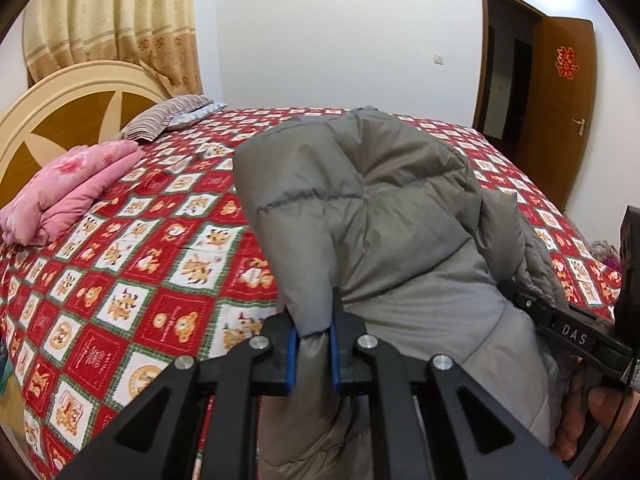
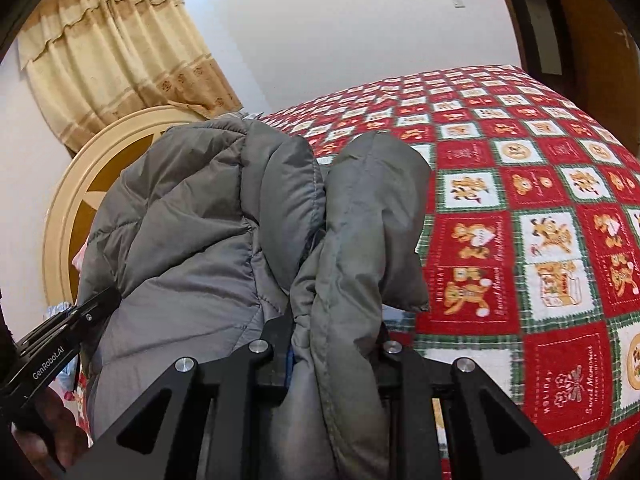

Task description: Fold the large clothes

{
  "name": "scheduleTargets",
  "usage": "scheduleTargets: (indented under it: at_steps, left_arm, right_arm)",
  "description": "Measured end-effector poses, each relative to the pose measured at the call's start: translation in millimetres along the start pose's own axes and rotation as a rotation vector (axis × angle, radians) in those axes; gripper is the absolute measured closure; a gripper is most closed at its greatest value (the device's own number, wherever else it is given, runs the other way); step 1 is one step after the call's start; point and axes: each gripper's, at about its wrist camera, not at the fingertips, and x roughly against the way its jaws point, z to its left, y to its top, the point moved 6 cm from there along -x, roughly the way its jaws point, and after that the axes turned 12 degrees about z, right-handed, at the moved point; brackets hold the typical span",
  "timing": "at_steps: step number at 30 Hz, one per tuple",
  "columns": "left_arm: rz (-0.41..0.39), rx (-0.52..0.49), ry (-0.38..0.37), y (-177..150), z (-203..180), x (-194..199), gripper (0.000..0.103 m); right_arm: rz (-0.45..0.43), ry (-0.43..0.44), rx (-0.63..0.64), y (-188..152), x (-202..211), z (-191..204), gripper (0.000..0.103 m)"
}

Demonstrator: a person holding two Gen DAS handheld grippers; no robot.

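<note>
A grey quilted puffer jacket (image 1: 380, 208) hangs bunched above the bed, lifted by both grippers. In the left wrist view, my left gripper (image 1: 314, 340) is shut on a thin fold of its hem, blue pads (image 1: 292, 360) pressing the fabric. My right gripper (image 1: 520, 298) reaches into the jacket's right side, a hand (image 1: 580, 412) behind it. In the right wrist view, my right gripper (image 2: 332, 344) is shut on a thick roll of the jacket (image 2: 192, 220), which hides its right finger. The left gripper (image 2: 108, 296) bites the jacket at the lower left.
A red and white checked quilt (image 1: 140, 260) (image 2: 540, 200) covers the bed. A folded pink blanket (image 1: 68, 192) and striped pillows (image 1: 168, 116) lie by the round headboard (image 1: 60, 120). A beige curtain (image 1: 120, 20) hangs behind. A brown door (image 1: 564, 100) stands open at the right.
</note>
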Motion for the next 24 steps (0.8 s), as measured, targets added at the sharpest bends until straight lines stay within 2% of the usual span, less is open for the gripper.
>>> scheduleTargets:
  at_steps: [24]
  left_arm:
    - [-0.012, 0.137, 0.06, -18.8, 100.6, 14.3, 0.091]
  right_arm:
    - [0.066, 0.038, 0.152, -1.2, -44.0, 102.0, 0.082]
